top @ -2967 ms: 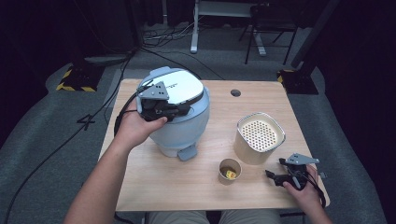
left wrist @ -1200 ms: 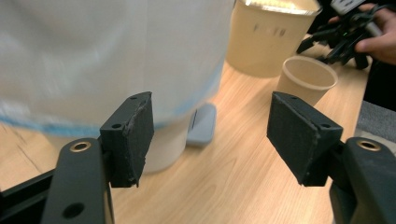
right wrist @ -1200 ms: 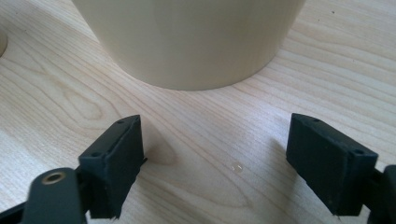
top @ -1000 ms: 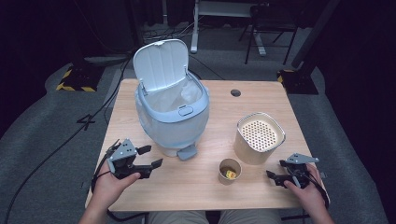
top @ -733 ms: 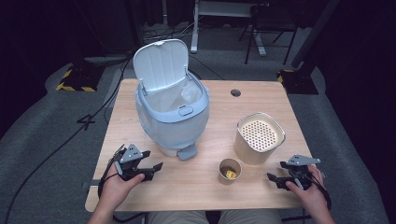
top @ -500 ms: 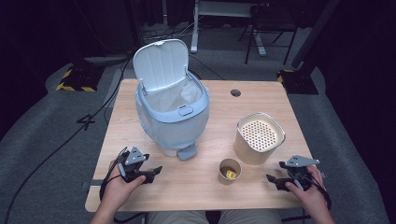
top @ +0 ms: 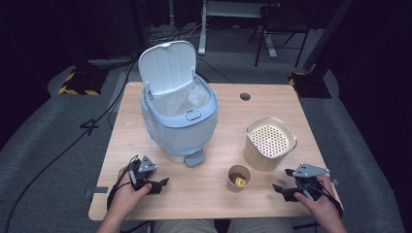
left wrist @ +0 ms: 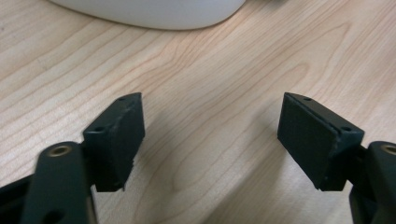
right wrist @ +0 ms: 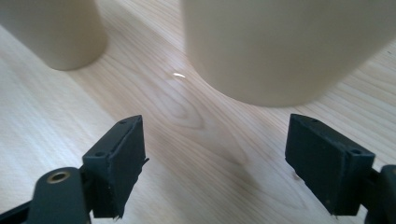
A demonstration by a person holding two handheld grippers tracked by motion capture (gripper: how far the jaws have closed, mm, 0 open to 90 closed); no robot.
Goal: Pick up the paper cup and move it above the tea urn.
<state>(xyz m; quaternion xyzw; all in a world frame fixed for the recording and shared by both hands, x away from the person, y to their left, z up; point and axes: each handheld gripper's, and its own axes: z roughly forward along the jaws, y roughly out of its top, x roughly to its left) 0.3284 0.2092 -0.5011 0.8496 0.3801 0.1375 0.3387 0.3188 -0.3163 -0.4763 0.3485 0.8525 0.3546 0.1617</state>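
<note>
A pale blue pedal bin [top: 180,127] stands at the table's middle left, its lid [top: 166,66] up and a clear liner inside. My left gripper [top: 162,184] rests low over the wood near the front left, before the bin's white base [left wrist: 154,9]. Its jaws have just been opening and stand open [left wrist: 212,101] with nothing between them. My right gripper [top: 279,190] is at the front right, its jaws having opened a little; it is open and empty [right wrist: 215,122]. It points at a small cup [right wrist: 51,32] and a beige container [right wrist: 289,46].
The beige container [top: 269,144] has a perforated top. The small paper cup [top: 239,178] beside it holds something yellow. The bin's pedal [top: 194,158] juts toward me. A cable hole [top: 245,96] sits at the back of the wooden table [top: 218,204].
Three seconds ago the left gripper was up at the shut bin lid; now the lid is open. Over the last second the left hand sank toward the table. The right hand barely shifted.
</note>
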